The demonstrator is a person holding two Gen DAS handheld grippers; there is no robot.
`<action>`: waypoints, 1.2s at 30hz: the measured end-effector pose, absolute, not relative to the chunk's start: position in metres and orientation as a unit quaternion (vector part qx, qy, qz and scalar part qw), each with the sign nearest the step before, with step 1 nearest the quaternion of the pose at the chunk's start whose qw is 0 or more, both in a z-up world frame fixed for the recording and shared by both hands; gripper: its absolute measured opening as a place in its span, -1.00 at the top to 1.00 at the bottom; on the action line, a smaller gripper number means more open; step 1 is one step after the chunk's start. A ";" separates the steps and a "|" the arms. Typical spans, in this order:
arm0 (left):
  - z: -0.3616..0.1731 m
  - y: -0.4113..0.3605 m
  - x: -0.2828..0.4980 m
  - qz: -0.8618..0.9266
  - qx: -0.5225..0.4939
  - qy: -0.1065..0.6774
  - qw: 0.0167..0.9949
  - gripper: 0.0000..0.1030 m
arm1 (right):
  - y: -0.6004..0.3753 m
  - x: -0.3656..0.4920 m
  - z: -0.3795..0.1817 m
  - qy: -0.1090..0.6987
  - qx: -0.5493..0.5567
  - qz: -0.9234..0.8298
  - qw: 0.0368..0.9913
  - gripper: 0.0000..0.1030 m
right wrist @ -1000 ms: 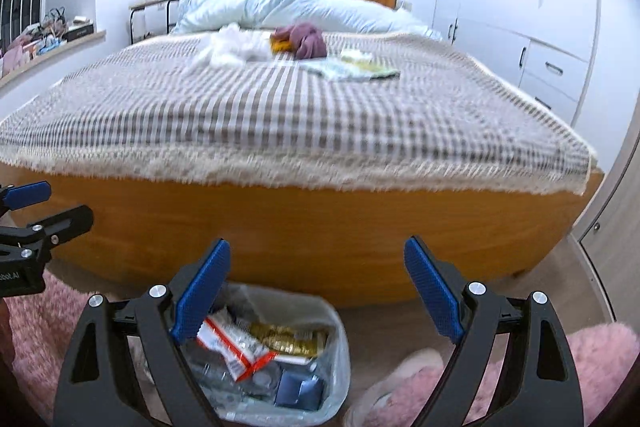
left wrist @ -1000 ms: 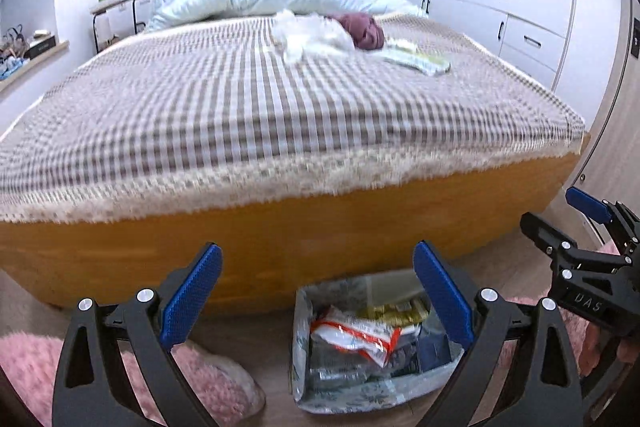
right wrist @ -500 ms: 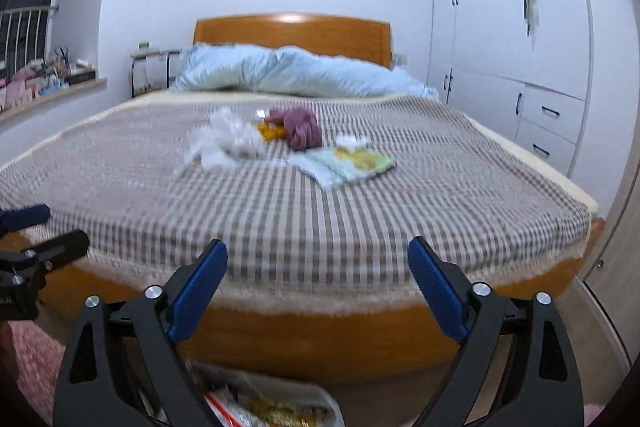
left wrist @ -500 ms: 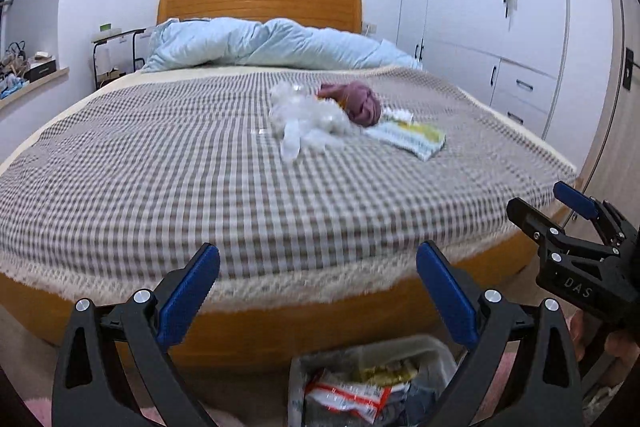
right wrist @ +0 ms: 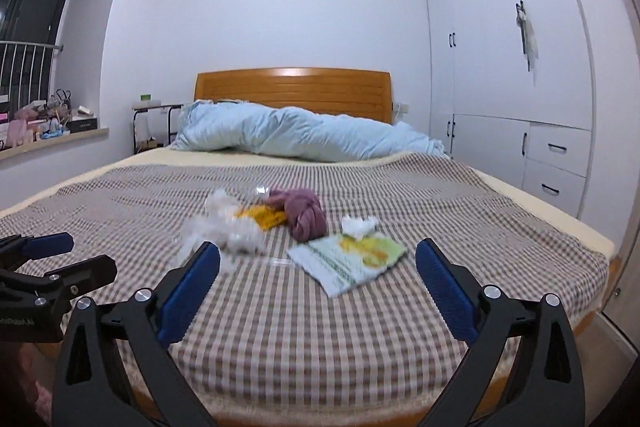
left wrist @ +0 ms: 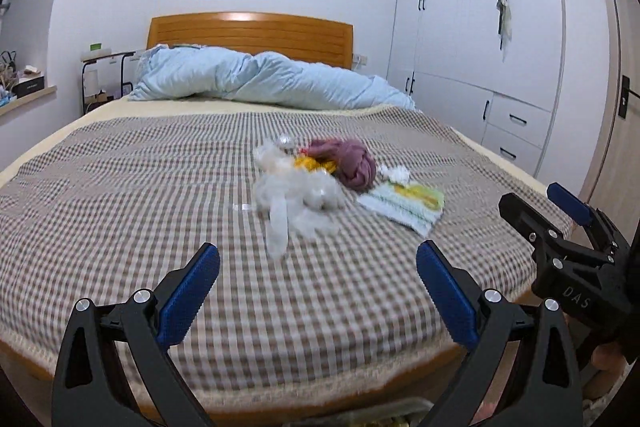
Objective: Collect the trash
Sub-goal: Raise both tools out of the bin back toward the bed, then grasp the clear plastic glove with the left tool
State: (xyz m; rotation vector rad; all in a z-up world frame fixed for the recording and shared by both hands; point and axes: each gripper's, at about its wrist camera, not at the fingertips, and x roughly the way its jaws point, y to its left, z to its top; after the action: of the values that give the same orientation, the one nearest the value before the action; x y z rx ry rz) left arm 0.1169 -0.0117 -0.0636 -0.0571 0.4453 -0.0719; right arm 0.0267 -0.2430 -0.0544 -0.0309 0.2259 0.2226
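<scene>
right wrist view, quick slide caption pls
Right gripper, jaws opening and empty, faces litter pile on the checked bedspread.

Ahead of me on the checked bedspread [left wrist: 160,187] I see the trash in one loose cluster: crumpled clear plastic [left wrist: 296,193] at the left, a yellow wrapper [left wrist: 310,163] touching a balled mauve cloth [left wrist: 352,163], a white tissue wad [right wrist: 359,225], and a flat green-and-yellow packet [right wrist: 352,255] nearest me.
</scene>
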 end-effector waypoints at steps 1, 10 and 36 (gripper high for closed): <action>-0.060 -0.012 0.123 -0.034 -0.025 0.216 0.975 -0.86 | -0.242 0.031 -0.052 0.110 -0.015 0.112 0.988 -0.83; -0.040 -0.015 0.163 -0.036 -0.011 0.191 0.981 -0.86 | -0.239 0.077 -0.035 0.105 -0.014 0.109 0.988 -0.84; -0.050 0.016 0.248 -0.042 -0.080 0.212 0.973 -0.86 | -0.255 0.160 -0.024 0.173 0.058 0.065 0.981 -0.84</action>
State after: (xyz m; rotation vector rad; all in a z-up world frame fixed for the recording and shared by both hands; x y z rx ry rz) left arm 0.2477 0.0161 -0.0497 -0.1605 0.4280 -0.0838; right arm 0.1604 -0.2547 -0.0243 0.1172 0.3487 0.1314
